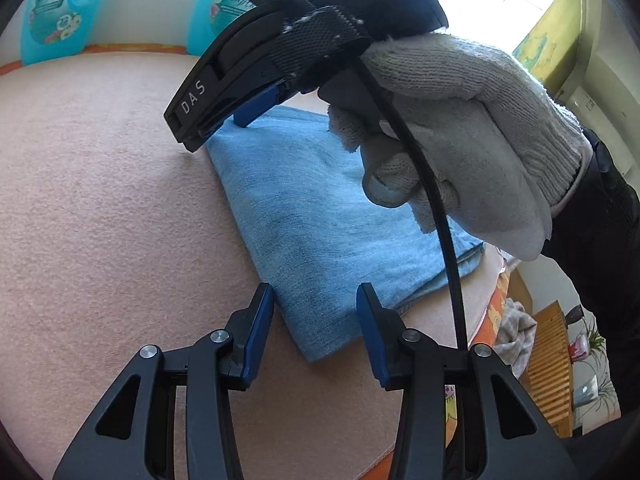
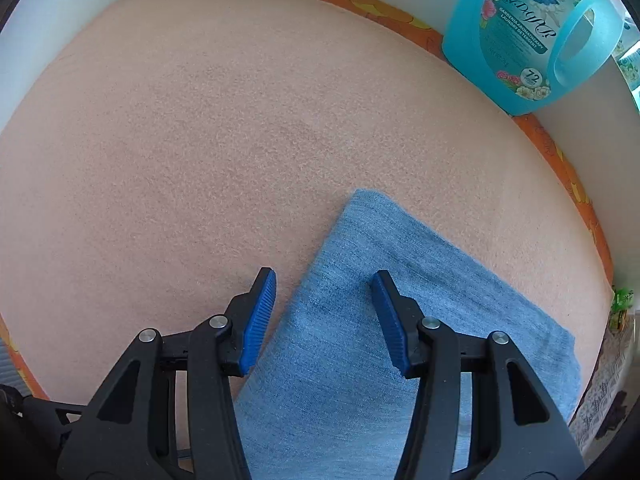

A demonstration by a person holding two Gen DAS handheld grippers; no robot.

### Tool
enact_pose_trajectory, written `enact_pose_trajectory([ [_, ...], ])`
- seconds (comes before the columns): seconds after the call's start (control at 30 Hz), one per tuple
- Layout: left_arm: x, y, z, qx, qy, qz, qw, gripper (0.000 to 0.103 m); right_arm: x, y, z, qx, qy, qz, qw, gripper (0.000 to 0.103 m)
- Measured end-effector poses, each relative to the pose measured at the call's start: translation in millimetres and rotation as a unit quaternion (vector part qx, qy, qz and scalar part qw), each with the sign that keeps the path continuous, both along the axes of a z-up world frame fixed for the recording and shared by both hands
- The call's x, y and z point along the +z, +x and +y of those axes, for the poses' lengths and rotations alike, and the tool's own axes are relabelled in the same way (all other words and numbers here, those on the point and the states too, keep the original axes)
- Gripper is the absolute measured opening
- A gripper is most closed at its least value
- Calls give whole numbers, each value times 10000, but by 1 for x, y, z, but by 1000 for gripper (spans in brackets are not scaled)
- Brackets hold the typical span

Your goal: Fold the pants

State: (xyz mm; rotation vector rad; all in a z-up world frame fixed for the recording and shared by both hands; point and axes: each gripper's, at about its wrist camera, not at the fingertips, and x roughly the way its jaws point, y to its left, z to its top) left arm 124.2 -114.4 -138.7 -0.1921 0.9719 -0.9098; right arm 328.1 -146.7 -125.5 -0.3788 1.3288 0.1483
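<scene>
1. The counter (image 2: 160, 120) carries a peach fleece cover, and the pants (image 1: 320, 220) lie folded on it as a flat blue denim rectangle.
2. In the left wrist view the long axis of the pants runs from 11 o'clock to 5 o'clock. One short end is near the left gripper; the other short end is under the right gripper.
3. The gloved right hand (image 1: 460, 128) comes in from 2 o'clock. It is closed around the handle, and the right gripper (image 1: 224, 120) points down toward 8 o'clock, over the far corner of the pants.
4. The right gripper (image 2: 324, 280) is wide open and grips nothing. One finger (image 2: 384, 292) is over the denim, the other over the fleece.
5. The left gripper (image 1: 316, 296) is also wide open and empty, above the near corner of the pants.
6. Two turquoise detergent bottles (image 2: 532, 32) stand at the far edge, at 12 and 1 o'clock in the right wrist view.
</scene>
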Motion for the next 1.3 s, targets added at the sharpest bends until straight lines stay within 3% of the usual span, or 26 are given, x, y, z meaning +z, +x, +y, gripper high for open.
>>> enact_pose_trajectory([
  [0.1, 0, 0, 2, 66, -26, -6, 10000, 41, -3, 2, -7, -88, 132, 18, 9999, 51],
  [0.17, 0, 3, 6, 182, -10, -5, 9998, 41, -1, 2, -12, -165, 183, 3, 9997, 37],
  [0.23, 1, 7, 7, 264, 5, 15, 9996, 41, 4, 2, -21, -294, 509, 14, 9983, 17],
  [0.33, 1, 12, 6, 378, 66, 79, 9992, 54, 11, -4, -30, -330, 788, -102, 9963, 9],
  [0.6, -3, 24, 5, 415, -123, 296, 9986, 54, 41, -22, -60, -613, 1603, -588, 9834, 5],
  [0.67, -2, 25, 8, 441, -263, 288, 9983, 49, 50, -27, -73, -687, 1791, -717, 9788, 5],
  [0.7, 1, 24, 8, 449, -343, 233, 9981, 35, 56, -30, -79, -736, 1908, -761, 9759, 5],
  [0.73, 5, 23, 7, 441, -344, 155, 9983, 30, 61, -33, -84, -771, 2015, -814, 9730, 5],
  [0.87, 29, 14, 1, 203, -461, -283, 9983, 22, 86, -46, -110, -834, 2309, -1139, 9627, 5],
  [1.1, 79, -1, -40, -384, -726, -916, 9924, 20, 130, -73, -176, -1165, 2848, -1791, 9345, 5],
  [1.3, 104, -8, -114, -1096, -888, -1123, 9836, 19, 152, -109, -256, -1669, 2988, -2293, 9112, 5],
])
